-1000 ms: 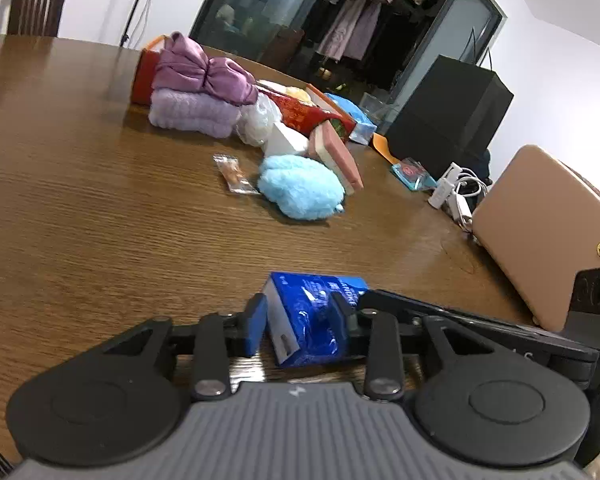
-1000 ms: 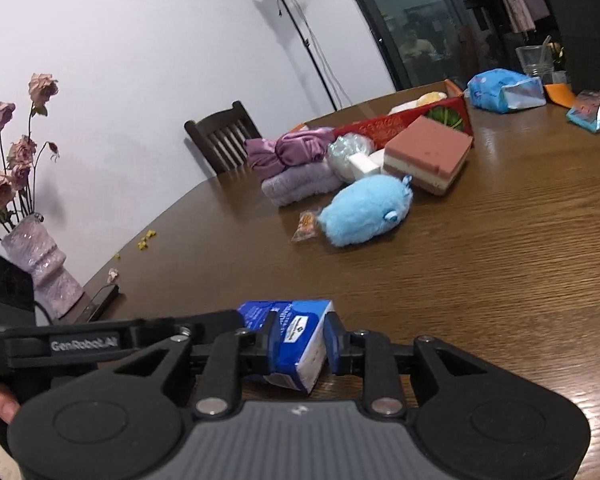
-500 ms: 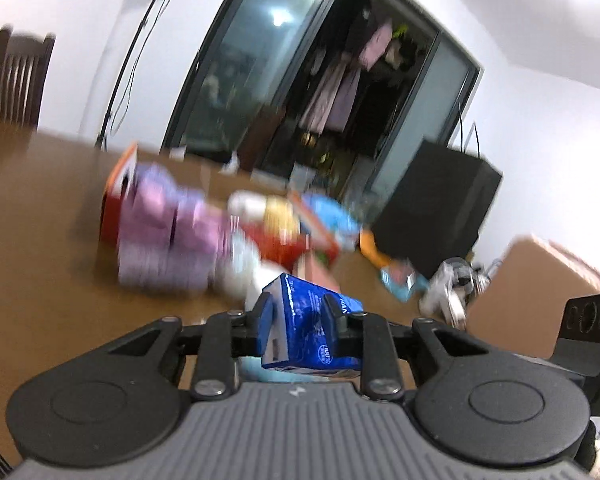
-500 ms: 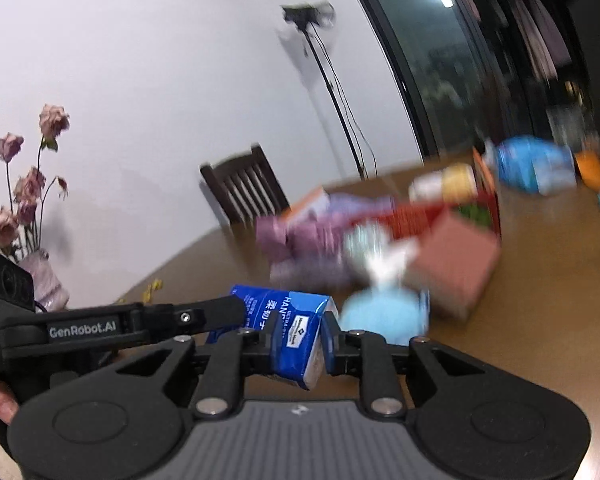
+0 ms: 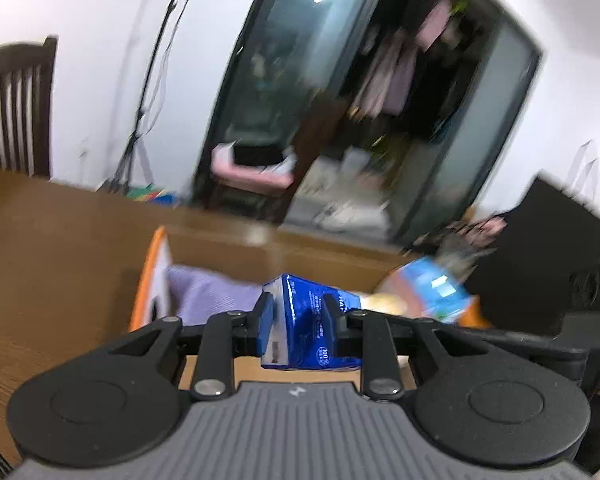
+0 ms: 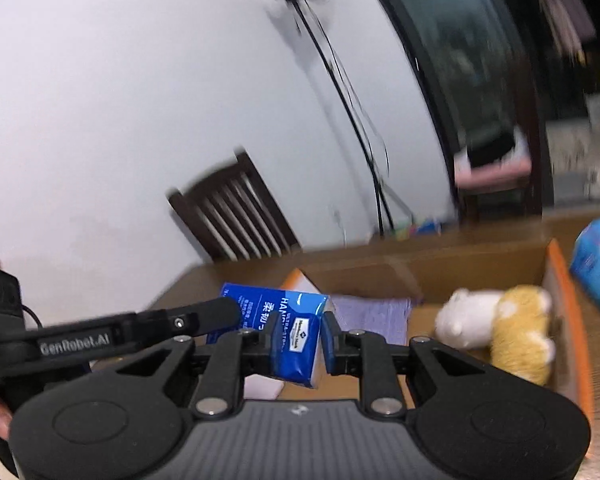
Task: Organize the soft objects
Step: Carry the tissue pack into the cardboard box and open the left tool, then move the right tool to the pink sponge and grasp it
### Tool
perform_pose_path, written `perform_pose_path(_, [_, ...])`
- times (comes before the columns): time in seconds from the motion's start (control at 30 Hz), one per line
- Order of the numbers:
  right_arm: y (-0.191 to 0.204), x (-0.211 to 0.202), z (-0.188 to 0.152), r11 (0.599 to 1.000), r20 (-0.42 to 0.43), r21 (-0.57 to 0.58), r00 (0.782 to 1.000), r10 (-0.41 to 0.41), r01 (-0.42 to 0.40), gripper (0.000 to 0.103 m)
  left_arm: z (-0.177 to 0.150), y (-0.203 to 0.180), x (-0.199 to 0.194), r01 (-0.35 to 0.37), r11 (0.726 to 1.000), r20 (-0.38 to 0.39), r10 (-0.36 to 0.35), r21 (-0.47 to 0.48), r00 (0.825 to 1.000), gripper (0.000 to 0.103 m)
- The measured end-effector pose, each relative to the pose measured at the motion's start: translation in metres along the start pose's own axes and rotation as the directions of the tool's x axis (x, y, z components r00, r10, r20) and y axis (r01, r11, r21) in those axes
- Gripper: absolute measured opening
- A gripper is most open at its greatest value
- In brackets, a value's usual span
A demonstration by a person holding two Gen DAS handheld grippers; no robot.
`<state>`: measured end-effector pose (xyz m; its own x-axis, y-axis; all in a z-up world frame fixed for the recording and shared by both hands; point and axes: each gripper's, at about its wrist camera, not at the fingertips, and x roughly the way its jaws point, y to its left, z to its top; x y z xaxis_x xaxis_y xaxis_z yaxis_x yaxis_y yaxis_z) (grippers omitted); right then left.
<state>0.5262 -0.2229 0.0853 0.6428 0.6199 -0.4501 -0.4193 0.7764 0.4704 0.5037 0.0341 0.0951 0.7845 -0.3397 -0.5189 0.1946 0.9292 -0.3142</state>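
Tissue pack [image 5: 304, 328], blue, pinched from both sides at once: left tongs [image 5: 300, 316] clamped on one end, right tongs [image 6: 298, 334] clamped on the other, pads pressed into the soft wrapper. Hangs clear of the desk [image 5: 40, 240], tilted a little, above the near part of an open cardboard box [image 6: 568, 300] with an orange rim.

Inside the box, at ten o'clock from the pack in the left view, a folded purple towel [image 5: 212, 296]; at three o'clock in the right view, a white and a yellow plush toy [image 6: 496, 328] lying together against the far wall. Beyond the box rim at two o'clock, a blurred blue bag [image 6: 596, 264]. At nine o'clock, far off, a dark wooden chair [image 5: 16, 108].

Just changed: a second ago low over bare desk, with the box and the heap of soft things well ahead; now raised and carried across to the box, the background smeared by the sweep. Means, probably, transport nearly over and only lowering and letting go left, ideally into the free floor between towel and plush toys.
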Motion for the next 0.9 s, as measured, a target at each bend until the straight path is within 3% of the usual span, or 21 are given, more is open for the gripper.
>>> perform_pose_path(0.1, [-0.005,0.044,-0.01,0.999,-0.112,-0.002,0.993,-0.038,0.038,0.021,-0.014,0.014,0.029,-0.091,0.996,-0.097,0.093,0.018,0.991,0.026])
perform_pose_path(0.2, [-0.003,0.07,-0.022,0.999,-0.194,-0.007,0.98,-0.051,0.05,0.023,-0.027,0.022,0.033,-0.129,0.991,-0.124,0.133,0.039,0.983,0.029])
perform_pose_path(0.27, [-0.002,0.076,-0.033,1.0,-0.219,0.004,0.975,-0.027,0.029,0.022,-0.03,0.026,0.029,-0.152,0.987,-0.135,0.157,0.045,0.978,0.035])
perform_pose_path(0.33, [-0.001,0.077,-0.036,1.0,-0.223,0.009,0.975,-0.017,0.02,0.024,-0.028,0.028,0.022,-0.164,0.985,-0.115,0.169,0.054,0.979,0.047])
perform_pose_path(0.47, [-0.001,0.053,-0.029,0.999,-0.129,-0.028,0.991,-0.031,0.027,0.035,-0.026,0.017,-0.008,-0.192,0.979,-0.053,0.196,0.069,0.979,0.05])
perform_pose_path(0.53, [0.001,0.019,-0.025,0.997,-0.022,-0.076,0.999,-0.035,0.033,0.04,-0.024,0.007,-0.026,-0.203,0.976,-0.014,0.205,0.073,0.979,0.06])
perform_pose_path(0.57, [0.002,0.004,-0.024,0.995,0.025,-0.095,0.999,-0.038,0.04,0.042,-0.026,0.001,-0.035,-0.215,0.973,0.005,0.215,0.08,0.977,0.062])
perform_pose_path(0.63, [0.001,-0.034,-0.026,0.986,0.148,-0.144,0.987,-0.057,0.079,0.058,-0.031,-0.01,-0.051,-0.237,0.967,0.04,0.234,0.096,0.971,0.065])
perform_pose_path(0.67, [-0.001,-0.048,-0.029,0.982,0.183,-0.156,0.98,-0.078,0.108,0.06,-0.035,-0.016,-0.058,-0.246,0.964,0.056,0.242,0.104,0.969,0.067])
perform_pose_path(0.9, [-0.019,-0.103,-0.066,0.942,0.213,-0.253,0.963,-0.166,0.219,0.062,-0.081,-0.069,-0.104,-0.267,0.939,0.202,0.225,0.216,0.953,0.083])
